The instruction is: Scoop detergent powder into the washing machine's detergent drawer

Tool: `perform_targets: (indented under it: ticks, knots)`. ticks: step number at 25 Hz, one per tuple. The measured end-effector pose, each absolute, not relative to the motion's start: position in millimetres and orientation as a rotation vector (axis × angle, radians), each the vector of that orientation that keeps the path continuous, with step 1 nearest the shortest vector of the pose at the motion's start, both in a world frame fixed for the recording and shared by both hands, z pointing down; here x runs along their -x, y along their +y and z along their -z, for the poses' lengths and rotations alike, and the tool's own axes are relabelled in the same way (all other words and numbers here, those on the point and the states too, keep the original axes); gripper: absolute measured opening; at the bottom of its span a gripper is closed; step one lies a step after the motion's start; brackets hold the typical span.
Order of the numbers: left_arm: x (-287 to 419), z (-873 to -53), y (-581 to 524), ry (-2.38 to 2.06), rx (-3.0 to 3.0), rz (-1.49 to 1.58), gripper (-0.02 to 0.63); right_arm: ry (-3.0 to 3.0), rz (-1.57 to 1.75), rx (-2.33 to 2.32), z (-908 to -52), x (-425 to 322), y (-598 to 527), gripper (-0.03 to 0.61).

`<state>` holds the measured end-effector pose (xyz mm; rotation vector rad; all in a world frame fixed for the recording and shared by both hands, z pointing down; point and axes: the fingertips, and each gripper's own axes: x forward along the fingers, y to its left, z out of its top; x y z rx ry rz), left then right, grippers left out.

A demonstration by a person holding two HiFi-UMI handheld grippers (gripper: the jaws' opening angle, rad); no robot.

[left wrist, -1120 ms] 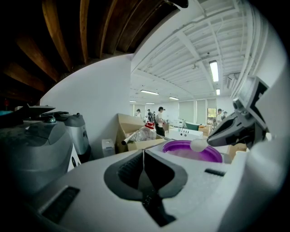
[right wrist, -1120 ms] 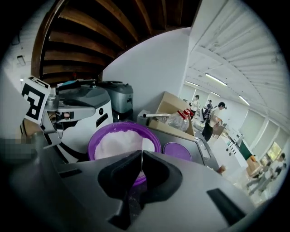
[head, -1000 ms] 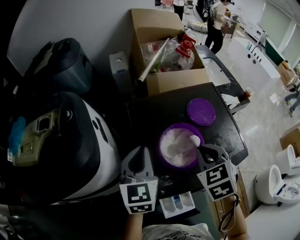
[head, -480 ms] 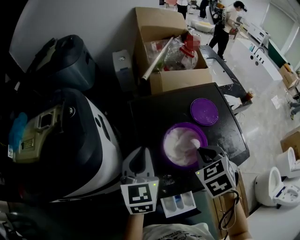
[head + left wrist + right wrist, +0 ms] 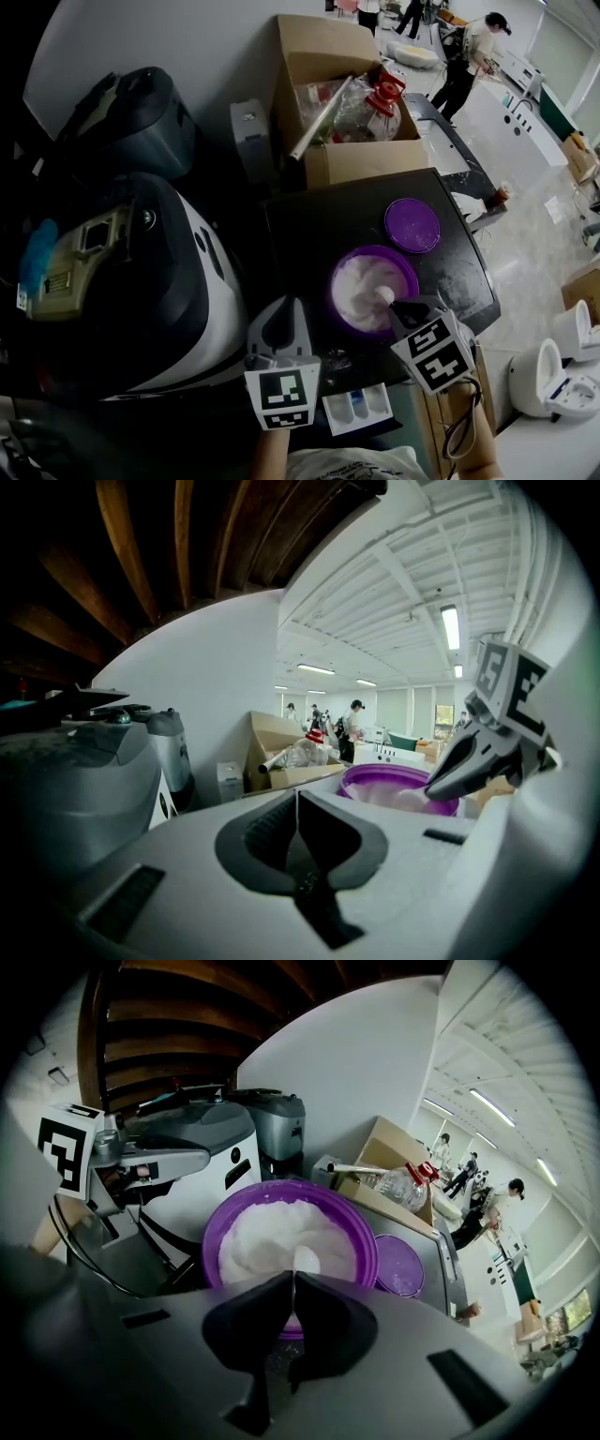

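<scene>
A purple bowl (image 5: 361,281) full of white detergent powder stands on the black top (image 5: 305,230) of the machine. Its purple lid (image 5: 412,225) lies just behind it. My right gripper (image 5: 398,307) is shut on the handle of a white spoon (image 5: 382,294) whose scoop rests on the powder near the bowl's right side. In the right gripper view, the spoon (image 5: 305,1260) points from the right gripper (image 5: 289,1283) into the bowl (image 5: 281,1222). My left gripper (image 5: 281,317) hovers left of the bowl, shut and holding nothing (image 5: 297,803). The white detergent drawer (image 5: 356,405) stands open below.
An open cardboard box (image 5: 342,141) with a plastic bottle and a tube stands behind the black top. A large white and black appliance (image 5: 178,272) fills the left. The top's right edge drops to the floor, where a white toilet (image 5: 544,375) stands. A person (image 5: 469,56) is far behind.
The right gripper has shifted the spoon's scoop a little toward the middle of the powder. The left gripper has held still; the head view drifted slightly.
</scene>
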<state>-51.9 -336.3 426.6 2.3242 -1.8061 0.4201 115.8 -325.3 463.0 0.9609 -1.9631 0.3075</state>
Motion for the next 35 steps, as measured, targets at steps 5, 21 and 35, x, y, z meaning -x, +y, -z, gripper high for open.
perform_targets:
  ticks: [5,21,35]
  knots:
    - [57.3,-427.1,-335.1,-1.819,-2.311,-0.419,0.009,-1.986,-0.328,-0.893,-465.8,-111.1,-326.2,0.020]
    - [64.8,-426.6,-331.6,-1.837,-2.288,-0.403,0.009,-2.095,-0.579,-0.842,-466.3,-101.9,-322.2,0.020]
    - [63.0,-421.3,-332.3,-1.847,-2.294,-0.391,0.009,-2.328,-1.046,-0.846,-444.3,-103.0,-326.1,0.020]
